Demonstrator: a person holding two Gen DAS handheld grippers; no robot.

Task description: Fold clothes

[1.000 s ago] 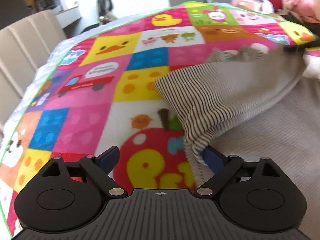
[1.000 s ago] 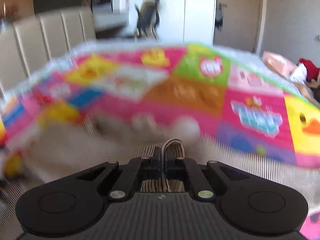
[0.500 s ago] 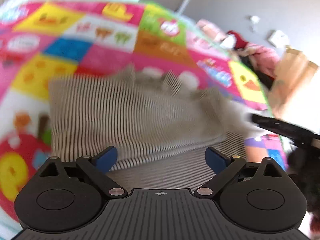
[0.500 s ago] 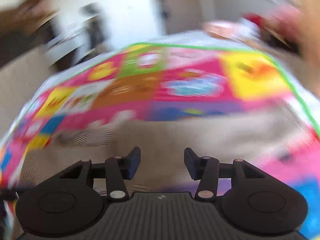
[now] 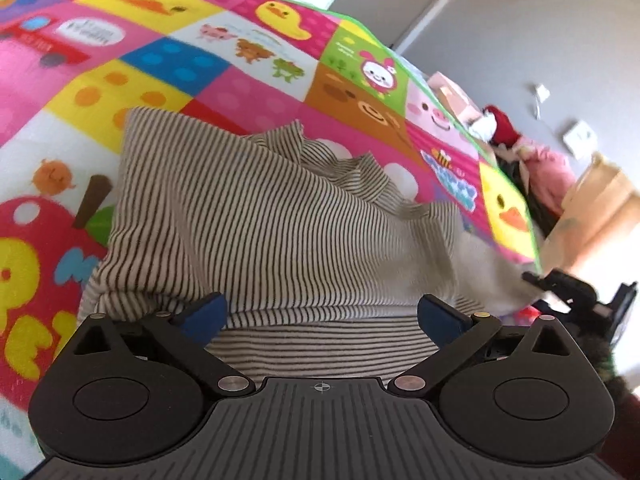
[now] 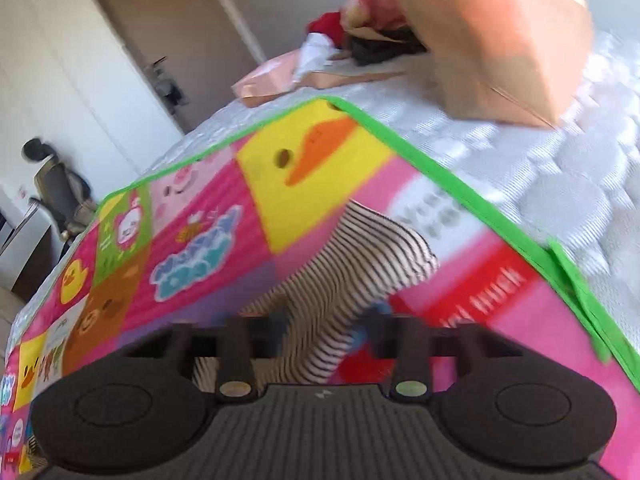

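A grey striped long-sleeved top (image 5: 260, 216) lies on a colourful patchwork play mat (image 5: 160, 64), with one side folded over its body and its collar at the far edge. My left gripper (image 5: 320, 314) hovers open just above the top's near hem, with nothing between its blue pads. The top's right sleeve runs off to the right, where the black body of my right gripper (image 5: 576, 290) shows. In the right wrist view that striped sleeve (image 6: 360, 264) lies on the mat (image 6: 320, 168) and passes between the blurred fingers of my right gripper (image 6: 320, 338), which stand apart.
The mat's green border (image 6: 460, 184) ends on a white quilted bed cover (image 6: 540, 168). A brown paper bag (image 6: 500, 40) stands on the bed at the far right. Loose clothes (image 6: 332, 28) are piled behind it, and a chair (image 6: 60, 196) stands by the wall.
My right gripper let go of the striped fold it held and swung right to the sleeve. My left gripper, still open, turned from the mat's left side to face the folded top.
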